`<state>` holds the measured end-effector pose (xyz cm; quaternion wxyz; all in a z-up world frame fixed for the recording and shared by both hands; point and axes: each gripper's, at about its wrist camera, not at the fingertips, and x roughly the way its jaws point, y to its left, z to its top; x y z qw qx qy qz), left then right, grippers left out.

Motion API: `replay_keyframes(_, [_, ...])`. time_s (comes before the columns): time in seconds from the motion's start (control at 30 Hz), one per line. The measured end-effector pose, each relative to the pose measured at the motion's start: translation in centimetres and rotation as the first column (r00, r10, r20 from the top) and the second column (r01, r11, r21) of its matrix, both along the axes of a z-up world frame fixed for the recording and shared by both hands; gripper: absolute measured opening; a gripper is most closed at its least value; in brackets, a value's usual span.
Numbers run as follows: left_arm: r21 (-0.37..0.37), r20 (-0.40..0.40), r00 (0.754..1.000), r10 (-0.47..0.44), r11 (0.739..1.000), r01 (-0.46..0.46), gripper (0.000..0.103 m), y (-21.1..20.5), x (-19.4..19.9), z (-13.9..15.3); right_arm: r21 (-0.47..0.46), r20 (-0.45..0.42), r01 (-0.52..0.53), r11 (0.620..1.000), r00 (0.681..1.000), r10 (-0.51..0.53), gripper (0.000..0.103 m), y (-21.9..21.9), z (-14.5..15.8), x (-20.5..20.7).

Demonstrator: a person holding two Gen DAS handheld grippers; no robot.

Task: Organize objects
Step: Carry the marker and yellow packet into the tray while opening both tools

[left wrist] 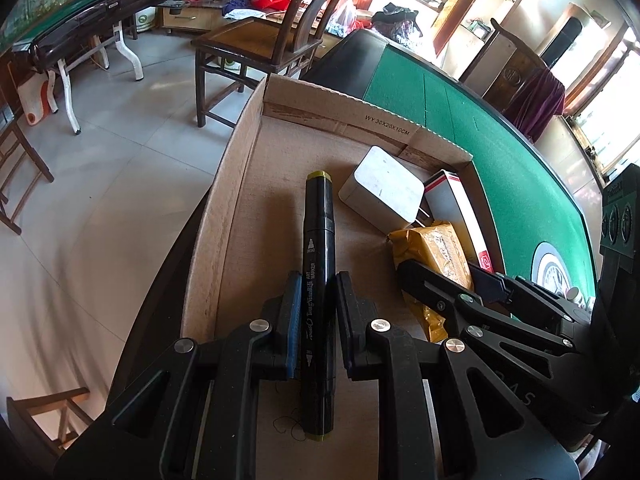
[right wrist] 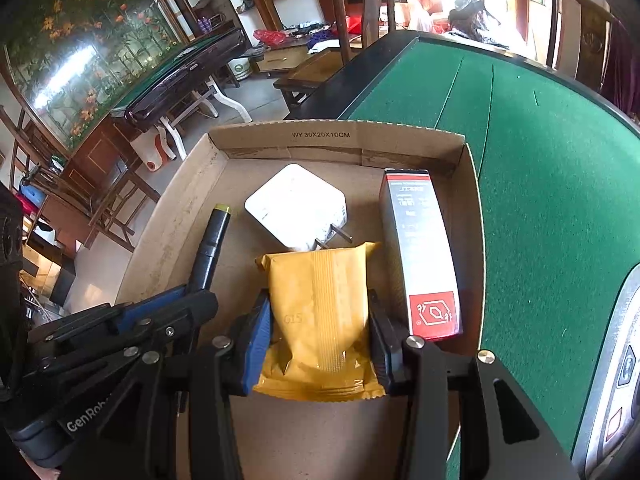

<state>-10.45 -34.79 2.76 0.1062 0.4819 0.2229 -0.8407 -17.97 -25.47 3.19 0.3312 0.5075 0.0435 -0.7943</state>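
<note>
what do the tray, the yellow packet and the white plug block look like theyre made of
Tray: corrugated cardboard, matte brown; fluted cut edges.
Yellow packet: glossy plastic or foil film, probably; crinkles, crimped serrated end.
White plug block: smooth hard plastic, it seems, with two bare metal prongs.

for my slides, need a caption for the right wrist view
Right hand-held gripper clamps a yellow snack packet inside the cardboard box.

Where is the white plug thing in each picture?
Left wrist view: the white charger lies right of centre in the cardboard box, just right of the black marker.
Right wrist view: it sits at centre, behind the yellow packet.
Shared landmark: the size print on the box's far wall.
</note>
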Motion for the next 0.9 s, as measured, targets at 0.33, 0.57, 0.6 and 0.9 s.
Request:
replay_keyframes(0.33, [0.029,-0.031,1.0,0.005,1.0,-0.004,0.016,-0.1,0.2,0.4,-0.033,-0.006,-0.012,0.999,1.0,0.011,0.044,0.7,1.1,0.7])
replay_keyframes(0.57, [0.017,-0.064,0.998,-0.009,1.0,0.011,0.016,0.6,0.6,1.2,-0.078,-0.025,-0.019,0.997,1.0,0.017,0.044,2.2,2.5,2.3])
replay_keyframes(0.6, [0.01,-0.068,0.998,-0.012,1.0,0.012,0.016,0.8,0.6,1.4,-0.087,-0.025,-0.017,0.996,1.0,0.015,0.044,2.6,2.7,2.6])
replay_keyframes(0.9, [-0.126,-0.129,0.991,-0.033,0.992,0.017,0.016,3.0,0.9,2.9,-0.111,-0.045,-0.013,0.994,0.999,0.008,0.044,5.5,3.4,5.4])
